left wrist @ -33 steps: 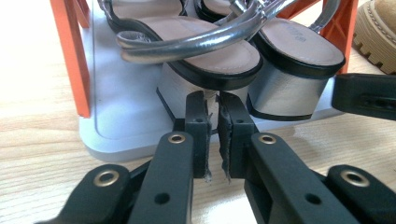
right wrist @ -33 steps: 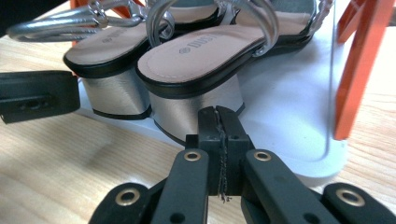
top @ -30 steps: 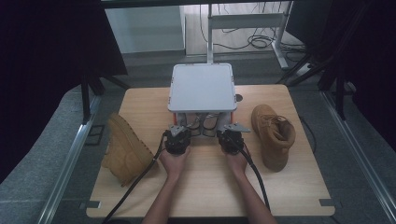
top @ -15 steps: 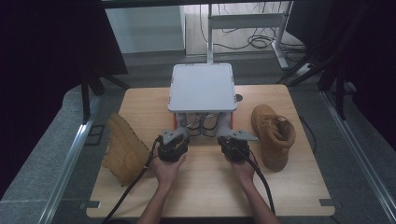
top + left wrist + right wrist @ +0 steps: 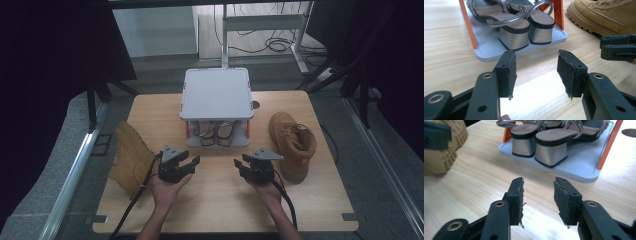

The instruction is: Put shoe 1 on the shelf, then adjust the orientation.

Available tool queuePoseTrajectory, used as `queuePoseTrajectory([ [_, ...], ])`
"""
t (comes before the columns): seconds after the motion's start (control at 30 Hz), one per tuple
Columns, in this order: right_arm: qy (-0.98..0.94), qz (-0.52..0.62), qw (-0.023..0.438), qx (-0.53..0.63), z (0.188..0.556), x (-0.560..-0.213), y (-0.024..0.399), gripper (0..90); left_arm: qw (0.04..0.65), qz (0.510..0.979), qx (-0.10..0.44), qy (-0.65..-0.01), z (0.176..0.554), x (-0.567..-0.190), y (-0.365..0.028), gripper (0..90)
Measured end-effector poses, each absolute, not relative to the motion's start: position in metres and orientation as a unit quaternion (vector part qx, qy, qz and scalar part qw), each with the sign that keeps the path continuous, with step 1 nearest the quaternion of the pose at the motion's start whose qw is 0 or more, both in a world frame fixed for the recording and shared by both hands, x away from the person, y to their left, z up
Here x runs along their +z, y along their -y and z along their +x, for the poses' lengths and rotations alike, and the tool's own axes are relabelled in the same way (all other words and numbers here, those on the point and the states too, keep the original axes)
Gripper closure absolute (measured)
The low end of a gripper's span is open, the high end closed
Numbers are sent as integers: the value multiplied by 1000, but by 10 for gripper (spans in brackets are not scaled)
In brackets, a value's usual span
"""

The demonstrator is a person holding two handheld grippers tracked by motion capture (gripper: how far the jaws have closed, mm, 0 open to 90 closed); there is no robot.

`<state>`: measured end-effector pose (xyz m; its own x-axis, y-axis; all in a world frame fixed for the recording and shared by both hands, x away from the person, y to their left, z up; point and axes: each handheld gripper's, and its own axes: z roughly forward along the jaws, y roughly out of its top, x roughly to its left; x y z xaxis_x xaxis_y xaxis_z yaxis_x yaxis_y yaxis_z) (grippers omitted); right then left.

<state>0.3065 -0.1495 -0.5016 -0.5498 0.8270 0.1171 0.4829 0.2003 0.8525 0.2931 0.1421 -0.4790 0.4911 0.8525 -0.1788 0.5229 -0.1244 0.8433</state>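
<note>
- Left gripper: jaws parted, nothing between them; they have just been opening.
- Right gripper: jaws likewise apart and empty, just been opening.
- Block-heeled sandals: a pair on the lower tray of the grey shoe rack, table centre, near the left gripper's 1 o'clock and right gripper's 11 o'clock, apart from both.
- Tan boot: at right gripper's 3 o'clock, just beside.
</note>
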Motion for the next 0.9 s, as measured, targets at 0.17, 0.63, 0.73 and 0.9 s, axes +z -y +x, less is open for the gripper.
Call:
queuePoseTrajectory([
  [0.17,-761,429,183,451,294,-502,154,542,464,732,168,-470,284,-479,-155,478],
  [0.63,-774,423,166,442,276,-509,170,518,454,745,170,-459,259,-482,-181,462],
  [0.73,-774,422,165,443,275,-508,170,517,463,736,178,-460,253,-476,-193,462],
  [0.9,-773,419,172,444,275,-506,171,515,470,728,176,-467,250,-467,-207,425],
])
